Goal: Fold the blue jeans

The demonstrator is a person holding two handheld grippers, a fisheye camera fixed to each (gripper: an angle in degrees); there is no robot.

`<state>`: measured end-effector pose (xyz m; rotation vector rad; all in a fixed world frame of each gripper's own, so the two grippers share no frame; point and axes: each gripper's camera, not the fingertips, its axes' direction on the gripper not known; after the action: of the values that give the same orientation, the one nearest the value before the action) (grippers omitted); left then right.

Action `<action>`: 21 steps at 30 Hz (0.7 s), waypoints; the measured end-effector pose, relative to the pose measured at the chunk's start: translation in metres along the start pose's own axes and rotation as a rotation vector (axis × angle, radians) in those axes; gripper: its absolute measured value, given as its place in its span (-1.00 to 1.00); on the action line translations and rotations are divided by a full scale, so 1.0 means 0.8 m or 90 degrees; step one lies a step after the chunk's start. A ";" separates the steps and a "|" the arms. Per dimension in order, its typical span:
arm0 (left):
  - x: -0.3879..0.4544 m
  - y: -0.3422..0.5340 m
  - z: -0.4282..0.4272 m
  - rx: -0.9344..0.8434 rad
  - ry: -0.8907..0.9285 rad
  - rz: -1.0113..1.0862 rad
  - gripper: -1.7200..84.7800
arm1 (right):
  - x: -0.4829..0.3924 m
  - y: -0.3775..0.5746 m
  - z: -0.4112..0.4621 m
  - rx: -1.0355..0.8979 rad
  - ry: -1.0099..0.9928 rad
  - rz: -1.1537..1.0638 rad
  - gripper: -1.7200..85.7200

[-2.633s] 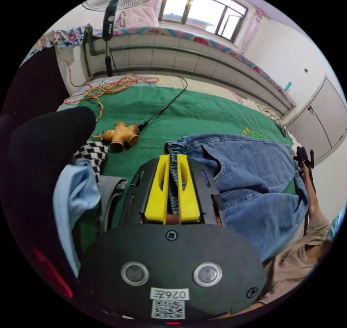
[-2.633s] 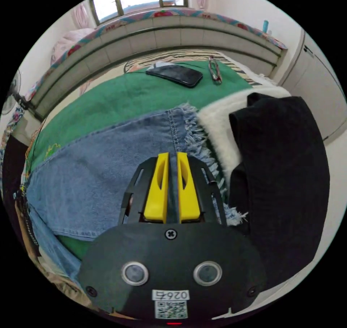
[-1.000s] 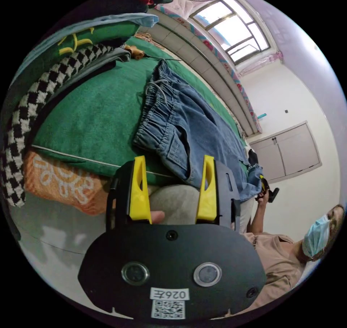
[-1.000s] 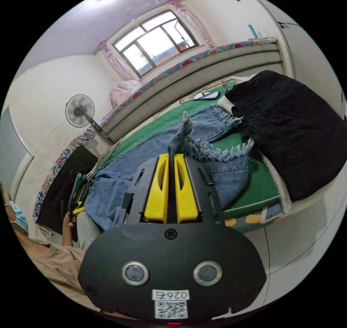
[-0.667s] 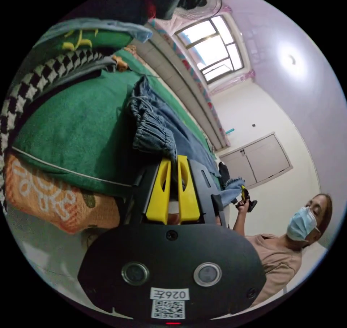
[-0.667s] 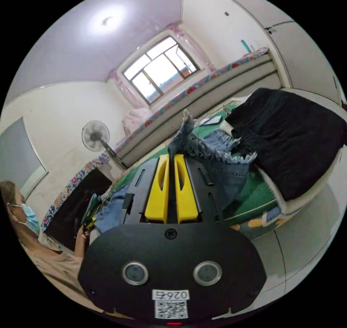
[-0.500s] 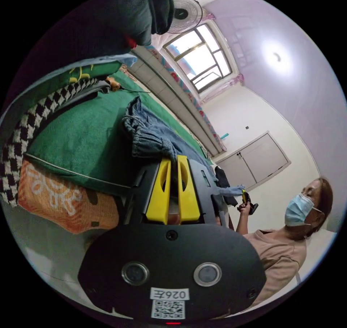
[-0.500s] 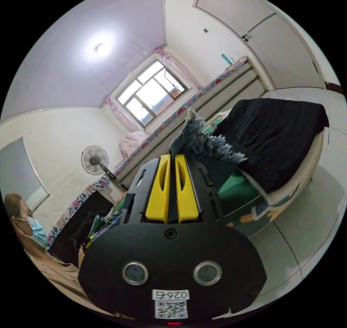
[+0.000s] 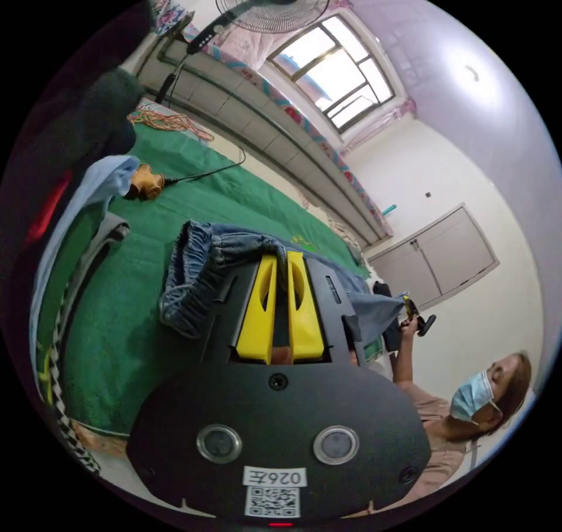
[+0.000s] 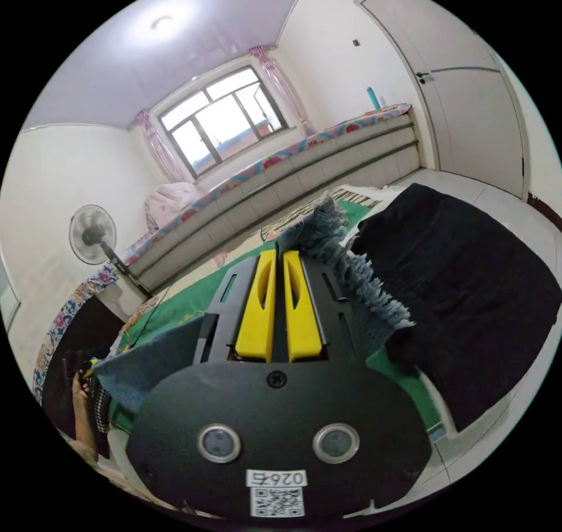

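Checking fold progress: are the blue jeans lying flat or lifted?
Lifted: both hand-held grippers pinch the blue jeans, waistband and frayed hem bunched up.

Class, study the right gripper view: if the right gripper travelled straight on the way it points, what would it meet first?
The frayed hem of the blue jeans, already pinched in the right gripper. Beyond it probably the green bed cover; depth is unclear.

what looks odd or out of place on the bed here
The blue jeans have a ragged, frayed hem, pinched in the right hand-held gripper; it may be styling, not damage. A tangled orange cord and a brown pipe-shaped fitting lie loose on the green blanket.
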<state>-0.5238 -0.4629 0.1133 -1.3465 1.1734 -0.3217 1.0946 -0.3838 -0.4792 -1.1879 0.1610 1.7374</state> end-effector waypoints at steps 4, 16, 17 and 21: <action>-0.004 -0.083 0.124 -0.100 -0.130 -0.005 -0.87 | -0.024 -0.037 0.141 -0.086 0.066 0.002 -0.98; 0.021 -0.068 0.220 -0.098 -0.149 0.067 -0.89 | -0.067 -0.010 0.314 -0.266 0.058 -0.088 -0.83; 0.029 -0.059 0.217 -0.087 -0.153 0.085 -0.91 | -0.074 0.005 0.312 -0.267 0.050 -0.116 -0.84; 0.102 -0.024 0.244 -0.059 -0.236 0.296 -0.78 | -0.113 0.036 0.320 -0.249 0.038 -0.232 -0.83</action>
<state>-0.3252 -0.4181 0.0527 -1.1092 1.1528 0.3086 0.9131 -0.3083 -0.2904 -1.4468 -0.3567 1.4467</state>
